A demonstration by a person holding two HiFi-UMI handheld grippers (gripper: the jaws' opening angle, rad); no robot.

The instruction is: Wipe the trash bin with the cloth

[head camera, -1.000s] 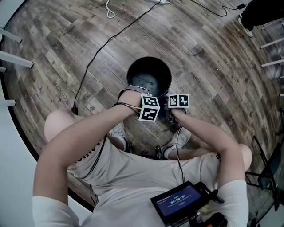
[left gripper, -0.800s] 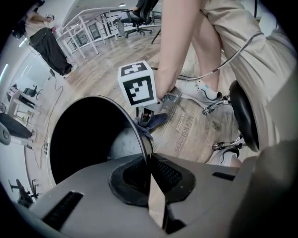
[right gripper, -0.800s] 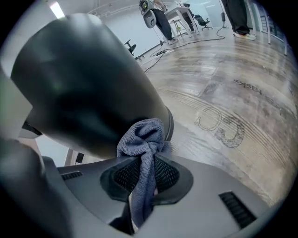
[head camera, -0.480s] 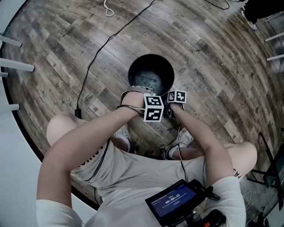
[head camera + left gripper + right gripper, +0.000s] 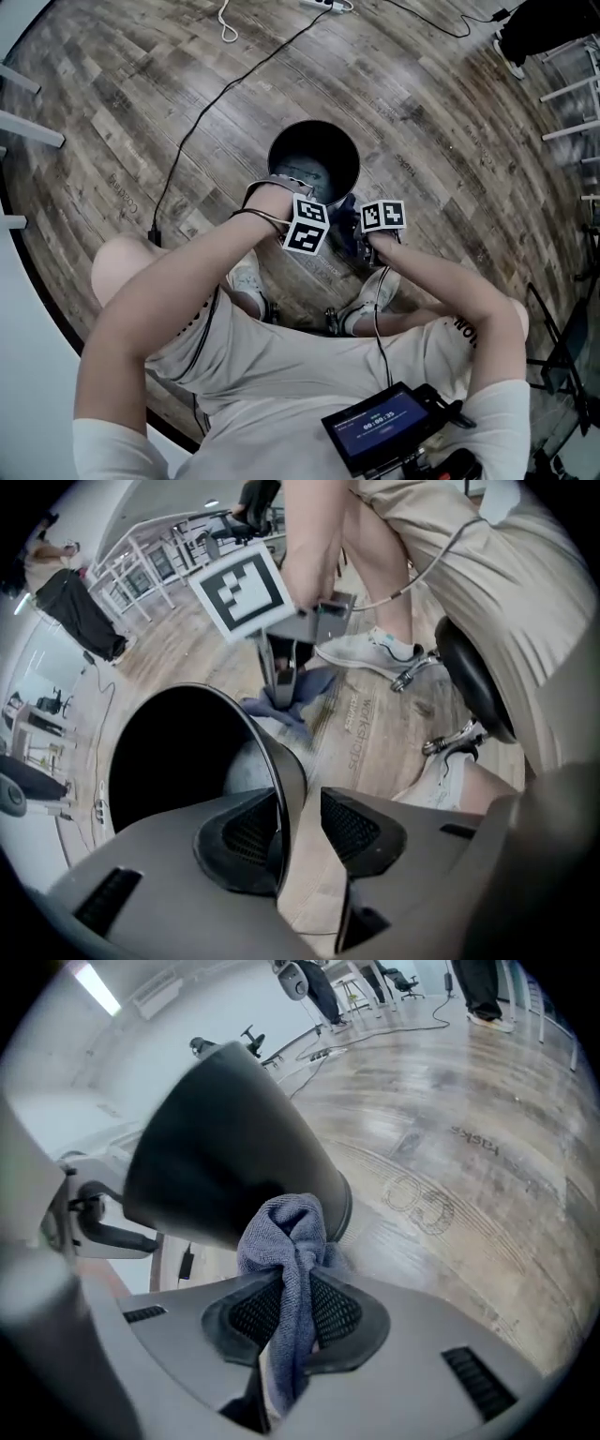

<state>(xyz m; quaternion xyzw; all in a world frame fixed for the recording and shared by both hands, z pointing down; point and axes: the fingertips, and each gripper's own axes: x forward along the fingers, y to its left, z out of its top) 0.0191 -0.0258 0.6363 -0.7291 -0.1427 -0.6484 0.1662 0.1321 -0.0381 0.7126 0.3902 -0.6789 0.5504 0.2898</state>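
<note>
Trash bin (image 5: 216, 1138): smooth, slight sheen — metal or plastic, cannot tell.
Cloth (image 5: 291, 1241): soft looped weave, matt.
Floor (image 5: 450, 141): wood-look planks — grainy pattern, light gloss.
Gripper pads (image 5: 338, 1313): matt, fine mesh.
</note>
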